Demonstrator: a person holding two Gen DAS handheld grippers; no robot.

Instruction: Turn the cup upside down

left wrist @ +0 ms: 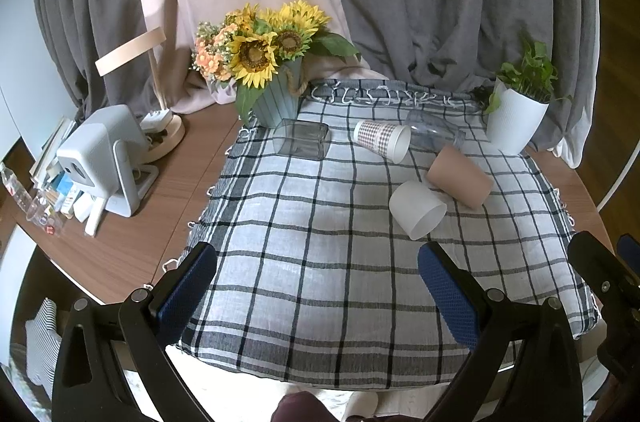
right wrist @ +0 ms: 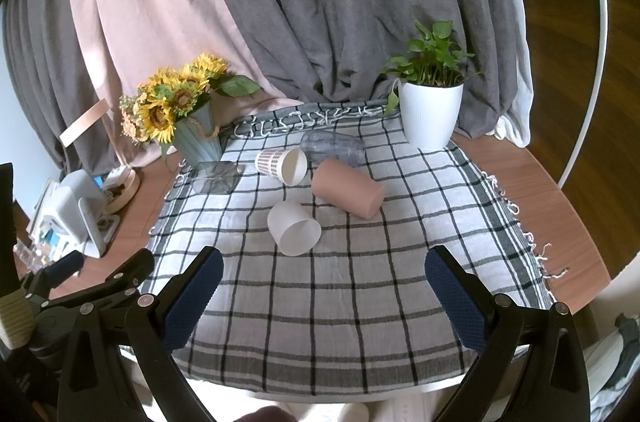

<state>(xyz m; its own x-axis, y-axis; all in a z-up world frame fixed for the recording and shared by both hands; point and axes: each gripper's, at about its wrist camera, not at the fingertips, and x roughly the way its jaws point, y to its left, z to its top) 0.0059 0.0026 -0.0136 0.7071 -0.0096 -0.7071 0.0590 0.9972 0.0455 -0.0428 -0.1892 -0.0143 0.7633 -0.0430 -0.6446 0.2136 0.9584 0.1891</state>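
A round wooden tabletop [right wrist: 560,206] carries a black-and-white checked cloth [right wrist: 320,302] filling the middle of both views. Grey and pink curtains [right wrist: 280,2] hang across the top. At upper left stand a sunflower vase [left wrist: 276,102], a lamp [left wrist: 132,50] and a small white device [left wrist: 100,158]; at upper right, a potted plant [right wrist: 430,110].

Five cups lie on their sides mid-frame: a frosted white cup [right wrist: 294,228] nearest, a pink cup [right wrist: 348,190], a checked paper cup [right wrist: 282,164], and two clear ones. The left gripper [left wrist: 318,288] and right gripper [right wrist: 324,288] hang spread wide at the lower edge, holding nothing.
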